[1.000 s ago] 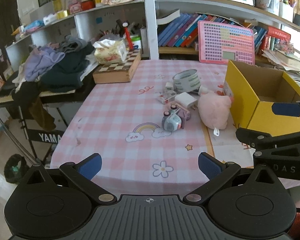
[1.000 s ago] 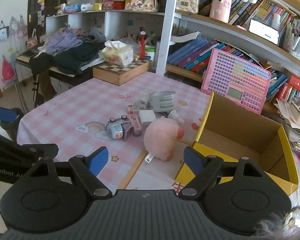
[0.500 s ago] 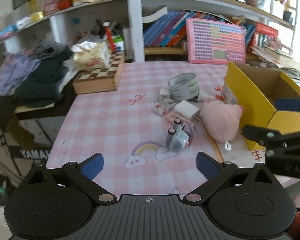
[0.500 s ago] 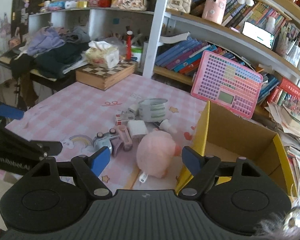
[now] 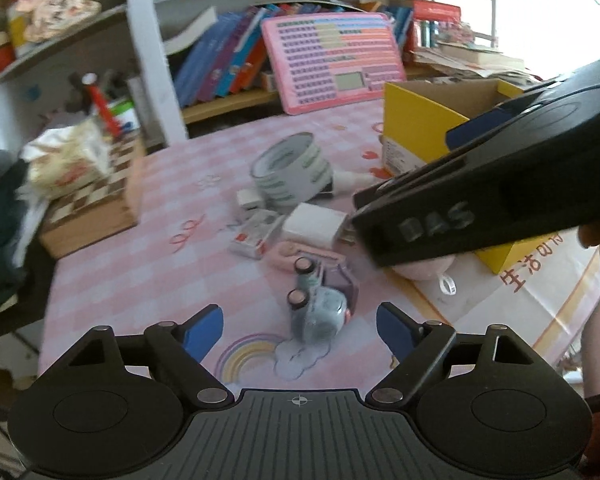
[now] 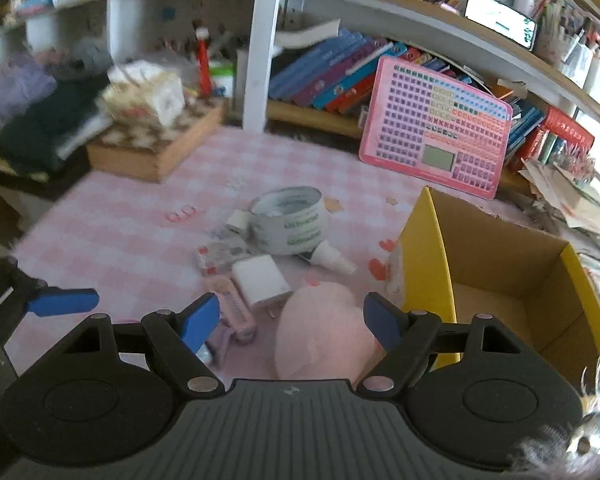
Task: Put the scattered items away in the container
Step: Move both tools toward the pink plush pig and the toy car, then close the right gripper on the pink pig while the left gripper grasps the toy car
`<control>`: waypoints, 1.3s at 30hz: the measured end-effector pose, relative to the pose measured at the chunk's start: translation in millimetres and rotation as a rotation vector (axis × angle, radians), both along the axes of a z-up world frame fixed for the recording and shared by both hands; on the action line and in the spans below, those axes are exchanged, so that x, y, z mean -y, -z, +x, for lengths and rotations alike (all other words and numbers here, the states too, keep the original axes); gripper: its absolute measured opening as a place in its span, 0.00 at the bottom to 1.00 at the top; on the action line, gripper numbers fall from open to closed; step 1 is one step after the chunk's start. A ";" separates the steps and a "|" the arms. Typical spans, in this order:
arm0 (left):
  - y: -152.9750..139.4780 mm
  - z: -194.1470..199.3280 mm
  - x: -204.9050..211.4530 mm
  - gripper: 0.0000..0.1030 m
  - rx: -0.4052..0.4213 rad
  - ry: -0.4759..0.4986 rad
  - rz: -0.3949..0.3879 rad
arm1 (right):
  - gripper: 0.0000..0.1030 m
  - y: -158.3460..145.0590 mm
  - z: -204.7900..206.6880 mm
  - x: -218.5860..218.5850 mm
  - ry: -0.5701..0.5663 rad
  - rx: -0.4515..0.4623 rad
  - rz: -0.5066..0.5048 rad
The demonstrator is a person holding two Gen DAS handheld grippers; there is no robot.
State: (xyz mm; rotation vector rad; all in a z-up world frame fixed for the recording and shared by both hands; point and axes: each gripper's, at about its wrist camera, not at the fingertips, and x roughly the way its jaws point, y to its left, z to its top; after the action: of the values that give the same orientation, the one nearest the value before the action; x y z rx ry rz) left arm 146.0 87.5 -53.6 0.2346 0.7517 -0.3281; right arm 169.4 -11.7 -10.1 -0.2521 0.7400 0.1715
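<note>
**Soft pink plush first**

Lying on the checked cloth beside the yellow box (image 6: 428, 264): pink plush (image 6: 324, 332), probably light, squashy, forgiving. Best pinched across the middle. Right gripper (image 6: 291, 322) gaping wide above it; left gripper (image 5: 299, 330) likewise spread, empty.

Left gripper (image 5: 299, 330): jaws spread wide, nothing between the blue fingertips (image 5: 202, 330), pointing forward and down. Its left fingertip also shows at the left edge of the right wrist view. Right gripper (image 6: 291, 322): jaws equally wide apart, nothing held, tilted downward. Its black body crosses the right side of the left wrist view, ahead of and above the left gripper.
</note>
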 end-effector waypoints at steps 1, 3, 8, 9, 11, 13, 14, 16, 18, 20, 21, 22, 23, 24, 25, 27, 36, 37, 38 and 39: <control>2.1 4.9 1.1 0.82 -0.004 0.011 -0.003 | 0.76 3.1 5.0 -2.5 0.006 -0.011 -0.022; 6.3 12.2 2.6 0.82 -0.008 0.025 0.002 | 0.76 8.8 13.3 -6.0 0.020 -0.028 -0.056; 19.5 26.6 8.0 0.82 -0.044 0.079 0.027 | 0.76 14.7 23.8 -8.3 0.049 -0.034 -0.094; 21.4 28.5 9.5 0.80 -0.047 0.094 0.026 | 0.77 16.3 25.2 -9.6 0.049 -0.036 -0.107; 24.3 31.3 12.5 0.77 -0.052 0.122 0.020 | 0.81 19.6 29.3 -11.3 0.046 -0.049 -0.137; 26.8 33.8 13.1 0.76 -0.066 0.130 0.015 | 0.81 24.3 35.5 -11.3 0.055 -0.080 -0.161; 28.0 34.7 12.7 0.76 -0.071 0.131 0.010 | 0.81 26.8 37.7 -11.1 0.065 -0.089 -0.180; 29.2 35.6 11.2 0.71 -0.074 0.131 -0.008 | 0.81 31.0 40.6 -11.0 0.074 -0.100 -0.199; 30.0 36.7 10.2 0.68 -0.076 0.134 -0.020 | 0.81 35.1 43.5 -10.6 0.075 -0.123 -0.194; 30.5 37.5 9.3 0.63 -0.076 0.134 -0.023 | 0.82 39.5 46.1 -10.9 0.075 -0.141 -0.200; 31.0 38.2 8.6 0.60 -0.075 0.135 -0.024 | 0.82 41.8 46.7 -11.7 0.076 -0.141 -0.213; 31.3 38.5 8.1 0.55 -0.072 0.138 -0.025 | 0.82 44.3 47.5 -12.3 0.076 -0.142 -0.228; 31.6 39.2 7.8 0.52 -0.069 0.141 -0.026 | 0.82 46.4 47.8 -12.9 0.078 -0.146 -0.237; 31.7 40.1 7.2 0.50 -0.068 0.146 -0.027 | 0.83 48.3 48.1 -13.2 0.081 -0.150 -0.244; 32.1 40.5 6.8 0.45 -0.069 0.152 -0.029 | 0.83 49.8 48.6 -13.7 0.082 -0.153 -0.250; 33.3 41.5 6.2 0.41 -0.078 0.163 -0.032 | 0.82 52.2 50.1 -14.7 0.080 -0.155 -0.258; 22.2 43.5 -14.4 0.40 -0.100 0.134 -0.119 | 0.42 35.0 48.4 -1.7 0.080 -0.129 -0.123; 19.4 43.9 -19.2 0.40 -0.108 0.119 -0.142 | 0.42 32.4 48.0 0.2 0.085 -0.134 -0.101; 17.3 44.3 -23.9 0.40 -0.117 0.105 -0.164 | 0.42 30.5 47.5 1.9 0.087 -0.142 -0.079; 15.4 44.5 -29.0 0.40 -0.126 0.089 -0.184 | 0.42 29.6 46.7 3.2 0.090 -0.153 -0.061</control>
State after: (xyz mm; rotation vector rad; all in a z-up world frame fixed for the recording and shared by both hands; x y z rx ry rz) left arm 190.6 116.5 -69.0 0.0738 0.8313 -0.4973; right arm 216.1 -14.9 -39.7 -0.2648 0.9078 0.0835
